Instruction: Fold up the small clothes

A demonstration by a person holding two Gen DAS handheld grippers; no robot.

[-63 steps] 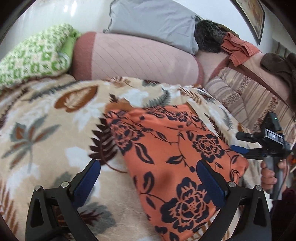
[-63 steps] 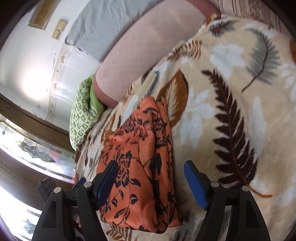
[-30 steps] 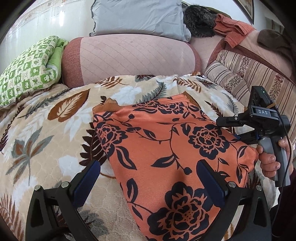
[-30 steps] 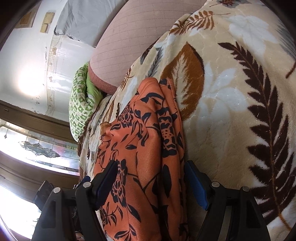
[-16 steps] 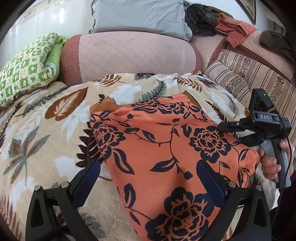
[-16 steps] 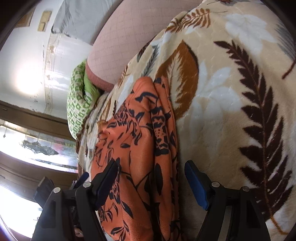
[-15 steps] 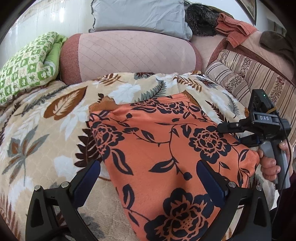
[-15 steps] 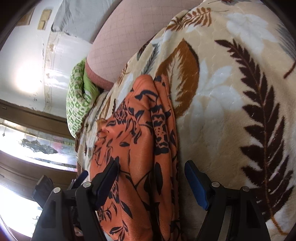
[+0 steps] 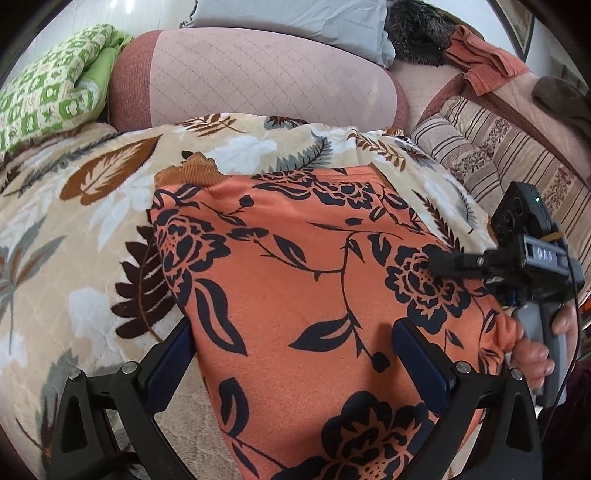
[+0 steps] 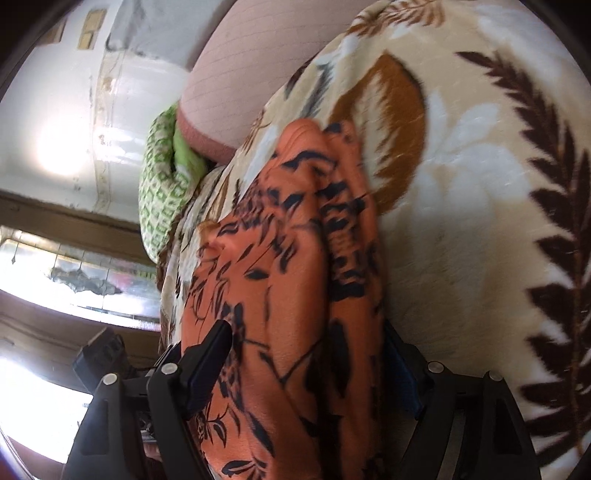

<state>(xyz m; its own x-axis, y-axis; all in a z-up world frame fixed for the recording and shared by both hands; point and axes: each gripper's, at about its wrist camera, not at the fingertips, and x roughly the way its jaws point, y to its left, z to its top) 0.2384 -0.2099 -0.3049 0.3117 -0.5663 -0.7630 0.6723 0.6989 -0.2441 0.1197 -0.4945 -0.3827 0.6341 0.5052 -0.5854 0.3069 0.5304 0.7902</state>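
Note:
An orange garment with black flowers [image 9: 306, 288] lies folded on a leaf-patterned blanket [image 9: 74, 221]. My left gripper [image 9: 295, 354] is open, its blue fingers [image 9: 170, 354] straddling the garment's near left part. In the right wrist view the same garment [image 10: 295, 277] fills the space between the jaws of my right gripper [image 10: 306, 365], which is open around its thick folded edge. The right gripper also shows in the left wrist view [image 9: 436, 264], at the garment's right edge.
A pink quilted bolster [image 9: 258, 77] and a grey pillow [image 9: 295, 14] lie behind the blanket. A green patterned quilt [image 9: 48, 88] is at far left. Striped cushions [image 9: 498, 155] and towels [image 9: 487, 55] lie at right.
My right gripper has pushed forward onto the garment's folded edge, so cloth now sits between its fingers. My left gripper has edged closer to the garment.

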